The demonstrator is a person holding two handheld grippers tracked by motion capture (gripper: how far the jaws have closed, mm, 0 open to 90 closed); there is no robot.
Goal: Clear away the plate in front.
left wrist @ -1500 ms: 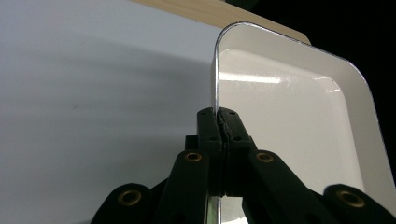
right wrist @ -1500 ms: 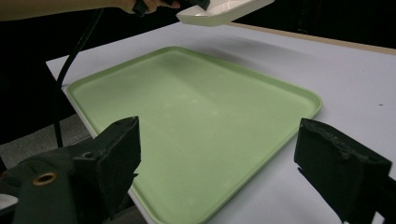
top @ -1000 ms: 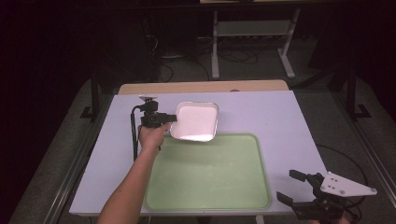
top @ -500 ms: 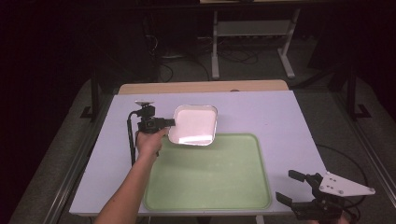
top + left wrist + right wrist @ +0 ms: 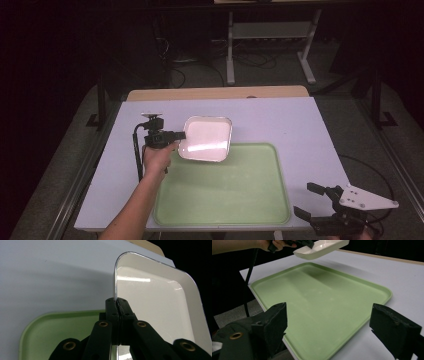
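A white square dish [image 5: 207, 138] hangs above the far left corner of the green tray [image 5: 230, 200], clear of the table. My left gripper [image 5: 181, 135] is shut on its left rim; in the left gripper view the jaws pinch the rim of the white dish [image 5: 160, 305] at my left gripper [image 5: 119, 305], with the green tray [image 5: 62, 332] below. In the right gripper view the white dish [image 5: 322, 248] floats over the far corner of the green tray [image 5: 319, 305]. My right gripper [image 5: 311, 200] stands open off the tray's near right corner, nothing between its jaws [image 5: 337, 327].
The white table top [image 5: 280, 120] runs bare behind and to the right of the tray. A wooden strip [image 5: 215, 93] edges its far side. The left gripper's cable [image 5: 137, 155] hangs down beside the forearm. Dark floor and a metal rack lie beyond.
The left gripper has carried the white dish a little nearer and toward the tray's far left corner. The right gripper has stayed put and open.
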